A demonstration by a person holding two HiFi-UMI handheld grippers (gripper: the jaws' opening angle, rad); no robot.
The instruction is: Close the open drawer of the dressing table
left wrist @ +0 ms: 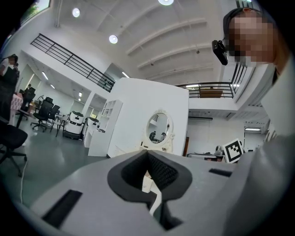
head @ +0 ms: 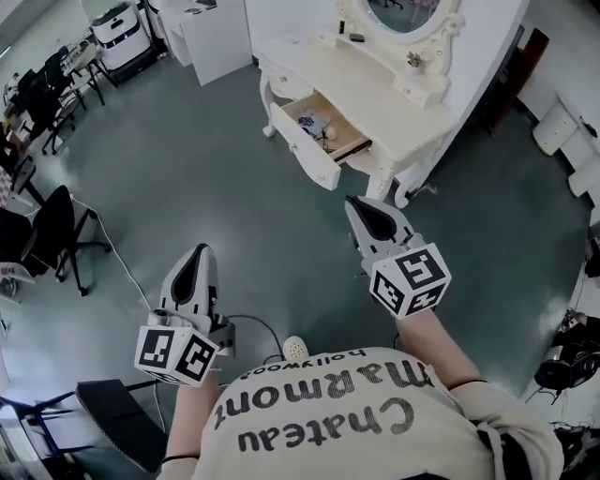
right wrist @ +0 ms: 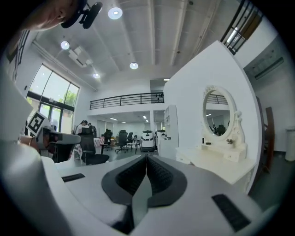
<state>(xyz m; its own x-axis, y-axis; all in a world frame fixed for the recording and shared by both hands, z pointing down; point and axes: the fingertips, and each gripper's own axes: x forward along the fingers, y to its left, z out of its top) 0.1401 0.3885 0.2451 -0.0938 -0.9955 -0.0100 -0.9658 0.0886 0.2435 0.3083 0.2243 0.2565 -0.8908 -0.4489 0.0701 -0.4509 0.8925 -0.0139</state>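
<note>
The cream dressing table (head: 375, 89) stands at the far side of the grey floor, with an oval mirror (head: 403, 14) on top. Its front drawer (head: 314, 141) is pulled out towards me, and small items lie inside. Both grippers are held level, well short of the table, and neither touches anything. My left gripper (head: 200, 251) is lower left, shut and empty. My right gripper (head: 356, 202) is closer to the table's leg (head: 382, 183), also shut and empty. In the left gripper view the mirror (left wrist: 159, 129) shows past the shut gripper (left wrist: 148, 153). The right gripper view has the table (right wrist: 216, 159) to the right of the shut gripper (right wrist: 147, 156).
Black office chairs (head: 52, 234) line the left side, and another dark chair (head: 112, 412) is by my left elbow. A cable (head: 253, 323) runs over the floor near my feet. A white cabinet (head: 211, 33) stands left of the table, and pale chairs (head: 562, 122) are at the right.
</note>
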